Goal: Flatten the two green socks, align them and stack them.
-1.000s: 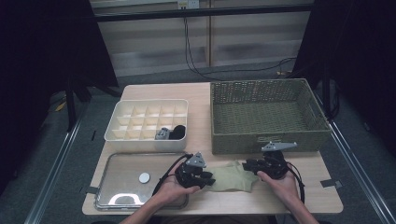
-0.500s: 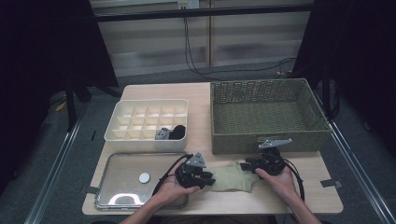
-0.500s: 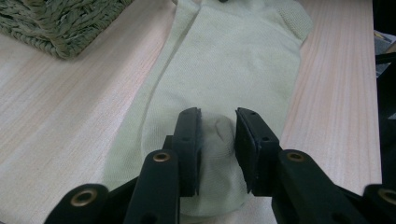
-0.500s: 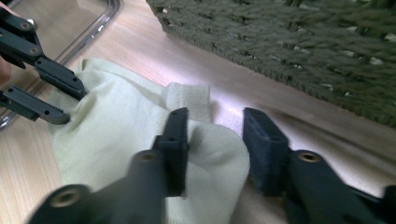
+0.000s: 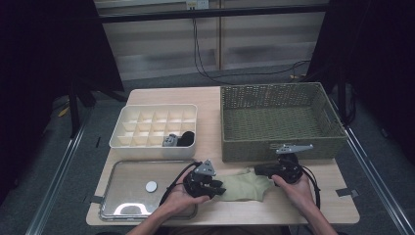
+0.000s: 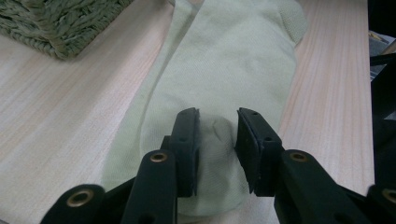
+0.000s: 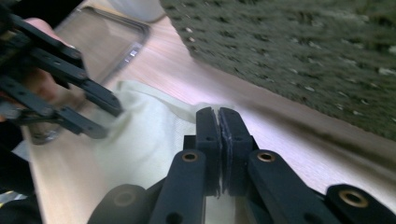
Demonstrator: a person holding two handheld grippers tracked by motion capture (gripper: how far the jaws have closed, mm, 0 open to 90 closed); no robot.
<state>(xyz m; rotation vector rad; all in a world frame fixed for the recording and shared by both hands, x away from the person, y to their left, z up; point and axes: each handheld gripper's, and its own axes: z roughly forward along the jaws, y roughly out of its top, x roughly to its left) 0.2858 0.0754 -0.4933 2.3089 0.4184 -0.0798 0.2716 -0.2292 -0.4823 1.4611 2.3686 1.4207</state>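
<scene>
A pale green sock (image 5: 244, 186) lies flat near the table's front edge, between my two hands. My left gripper (image 5: 220, 188) holds its left end; in the left gripper view the pads (image 6: 187, 140) pinch a raised fold of the sock (image 6: 224, 70). My right gripper (image 5: 259, 170) is at the sock's right end. Its jaws have just been closing, and in the right gripper view they (image 7: 218, 114) stand pressed together at the edge of the sock (image 7: 149, 135), with at most a thin bit of fabric between them. The left gripper (image 7: 105, 122) shows across the sock.
A green wicker basket (image 5: 279, 147) stands just behind the right gripper. A white compartment box (image 5: 122, 142) with small dark items (image 5: 181, 139) sits at the back left. A metal tray (image 5: 127, 171) holding a white disc (image 5: 151, 186) lies left of the left hand.
The right gripper's jaws have closed at the sock's right end. The left gripper and the sock have stayed where they were.
</scene>
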